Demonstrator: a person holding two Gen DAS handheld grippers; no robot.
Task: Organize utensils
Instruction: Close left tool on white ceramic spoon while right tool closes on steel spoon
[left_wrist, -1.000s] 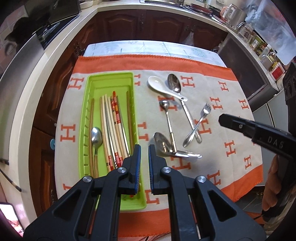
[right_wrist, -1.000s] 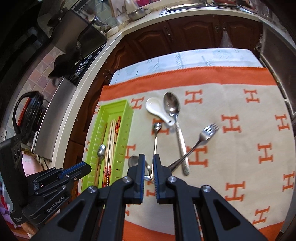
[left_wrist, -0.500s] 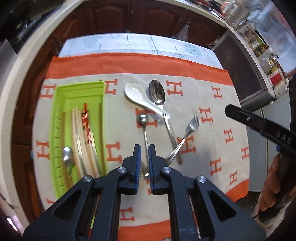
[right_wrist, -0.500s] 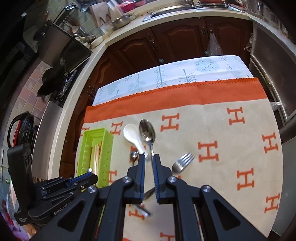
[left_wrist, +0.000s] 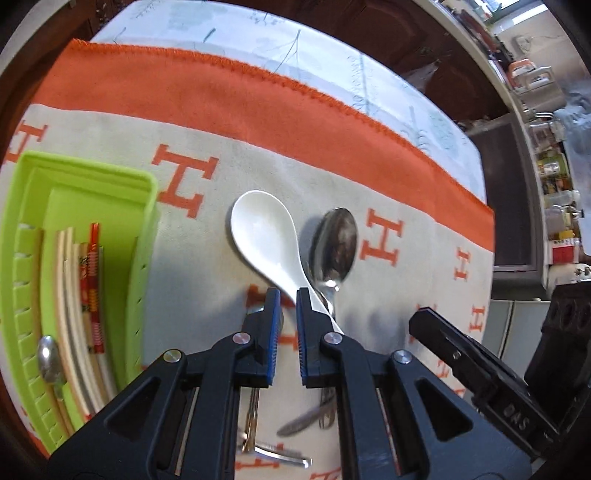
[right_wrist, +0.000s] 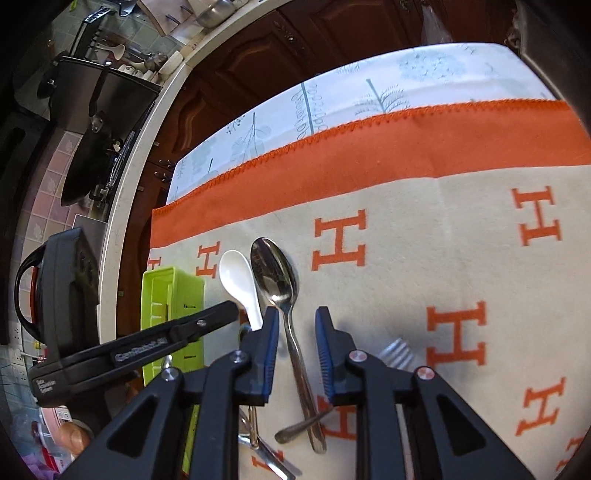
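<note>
- Both grippers have dropped close to the blanket since the earlier frames; the right gripper (right_wrist: 295, 314), narrow before, now stands spread wide.
- Right gripper: released, its fingers straddling the handle of the large steel spoon (right_wrist: 275, 271) without visible contact.
- Left gripper (left_wrist: 288, 295): fingers nearly together with a slim gap, gripping nothing; its tips sit at the handle of the white ceramic spoon (left_wrist: 264, 232), the handle passing beside and under its right finger.
- Nearest the cameras, below the white ceramic spoon: a small spoon (right_wrist: 253, 424), a fork (right_wrist: 397, 352) and another steel utensil lie crossed, partly hidden by the grippers.
- Large steel spoon: just right of the white ceramic spoon, handles crossing.
- Green tray (left_wrist: 142, 258): left of the white ceramic spoon, holding chopsticks (left_wrist: 79, 295) and a spoon (left_wrist: 48, 354).
- Orange-bordered blanket (right_wrist: 406, 147): under everything; beyond the white ceramic spoon it ends over a pale floral tablecloth (right_wrist: 332, 88).
</note>
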